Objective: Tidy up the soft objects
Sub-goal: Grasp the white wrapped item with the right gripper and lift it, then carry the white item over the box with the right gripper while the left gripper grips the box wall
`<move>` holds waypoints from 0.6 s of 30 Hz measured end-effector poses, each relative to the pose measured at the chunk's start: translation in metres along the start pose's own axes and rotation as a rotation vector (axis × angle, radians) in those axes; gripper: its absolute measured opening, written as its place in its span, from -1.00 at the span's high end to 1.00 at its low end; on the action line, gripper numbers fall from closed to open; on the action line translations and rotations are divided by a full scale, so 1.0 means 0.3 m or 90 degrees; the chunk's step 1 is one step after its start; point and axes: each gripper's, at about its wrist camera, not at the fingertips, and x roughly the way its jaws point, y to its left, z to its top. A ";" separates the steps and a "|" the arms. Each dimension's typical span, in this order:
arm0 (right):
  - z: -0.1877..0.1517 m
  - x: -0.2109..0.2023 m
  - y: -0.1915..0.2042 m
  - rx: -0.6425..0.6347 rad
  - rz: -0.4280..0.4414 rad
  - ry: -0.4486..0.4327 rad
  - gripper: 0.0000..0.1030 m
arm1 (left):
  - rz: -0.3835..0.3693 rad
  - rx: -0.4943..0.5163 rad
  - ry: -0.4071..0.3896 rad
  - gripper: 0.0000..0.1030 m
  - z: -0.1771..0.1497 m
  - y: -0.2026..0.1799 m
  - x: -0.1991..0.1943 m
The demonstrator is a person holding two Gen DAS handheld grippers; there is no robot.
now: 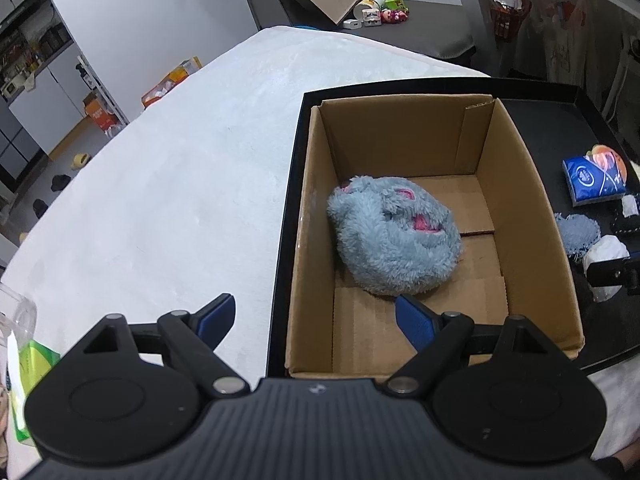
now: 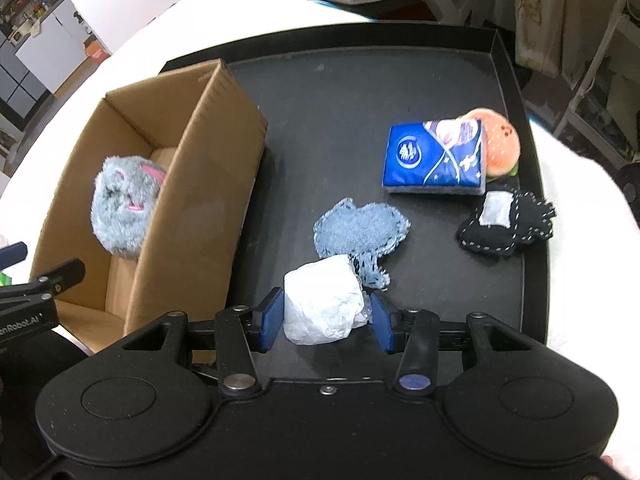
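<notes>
Right gripper (image 2: pixel 325 322) clamped on a white crumpled paper wad (image 2: pixel 322 300), blue pads pressing both its sides, just above the black tray (image 2: pixel 360 80) and touching the edge of a blue denim patch (image 2: pixel 360 228). Left gripper (image 1: pixel 316 320) spread wide and empty over the near end of the cardboard box (image 1: pixel 520 184), with a fluffy blue plush toy (image 1: pixel 394 236) lying inside on the box floor. Farther out on the tray: blue tissue pack (image 2: pixel 434 156) leaning against an orange plush (image 2: pixel 500 140), black stitched pouch (image 2: pixel 506 224) just beside them.

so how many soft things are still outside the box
5: white bundle in the right claw, denim patch, tissue pack, burger plush, black pouch.
</notes>
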 end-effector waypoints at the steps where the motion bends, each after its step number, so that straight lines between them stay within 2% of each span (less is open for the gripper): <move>1: 0.004 -0.009 -0.002 0.001 -0.001 -0.004 0.11 | -0.003 -0.003 0.001 -0.67 0.000 0.002 0.000; 11: 0.050 -0.114 0.024 -0.006 -0.021 -0.057 0.11 | -0.020 -0.007 0.005 -0.67 -0.003 0.015 0.005; 18: 0.100 -0.201 0.062 -0.019 -0.032 -0.096 0.11 | -0.040 -0.042 0.003 -0.67 -0.008 0.053 0.004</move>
